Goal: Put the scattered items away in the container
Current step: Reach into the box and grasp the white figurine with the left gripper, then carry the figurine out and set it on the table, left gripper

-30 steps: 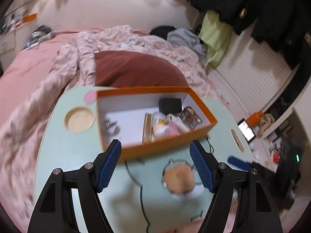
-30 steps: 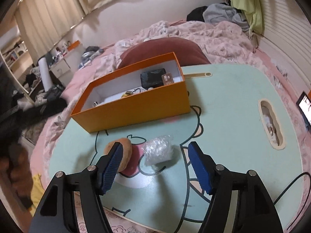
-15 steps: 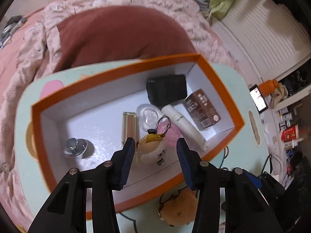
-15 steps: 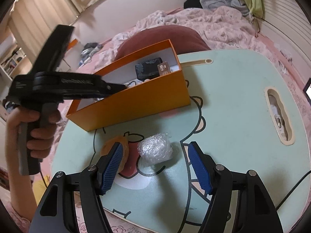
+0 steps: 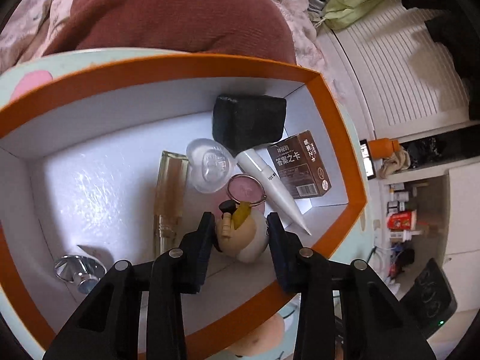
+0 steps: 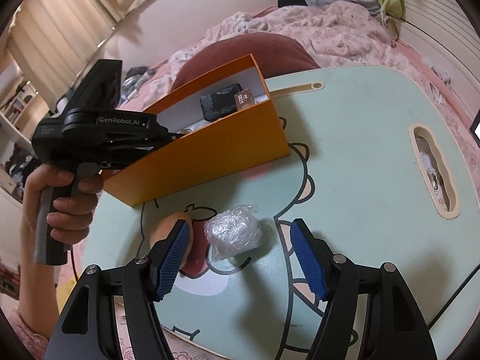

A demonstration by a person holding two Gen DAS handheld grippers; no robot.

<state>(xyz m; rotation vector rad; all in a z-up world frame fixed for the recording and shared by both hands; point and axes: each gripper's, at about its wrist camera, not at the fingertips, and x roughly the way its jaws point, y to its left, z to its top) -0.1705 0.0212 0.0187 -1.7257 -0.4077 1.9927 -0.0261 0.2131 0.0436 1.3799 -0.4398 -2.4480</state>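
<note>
The orange box [image 5: 345, 138] with a white inside holds several items: a black pouch [image 5: 249, 123], a brown card box [image 5: 300, 165], a white tube [image 5: 270, 186], a clear bottle [image 5: 169, 192] and a metal knob [image 5: 79, 267]. My left gripper [image 5: 241, 231] reaches into the box with its fingers closed on a cream round keychain toy [image 5: 246, 240]. My right gripper [image 6: 243, 249] is open above the table, around a ball of clear plastic wrap [image 6: 235, 234]. A tan round puff [image 6: 168, 228] lies by its left finger.
The box [image 6: 210, 156] stands on a light green cartoon table [image 6: 345, 156] with a slot [image 6: 435, 171] at the right. A bed with a maroon cushion [image 5: 168, 12] lies behind. A shelf with bottles [image 5: 402, 219] is at the right.
My left gripper has moved from in front of the box to inside it and narrowed onto the keychain toy. My right gripper has stayed open over the plastic wrap.
</note>
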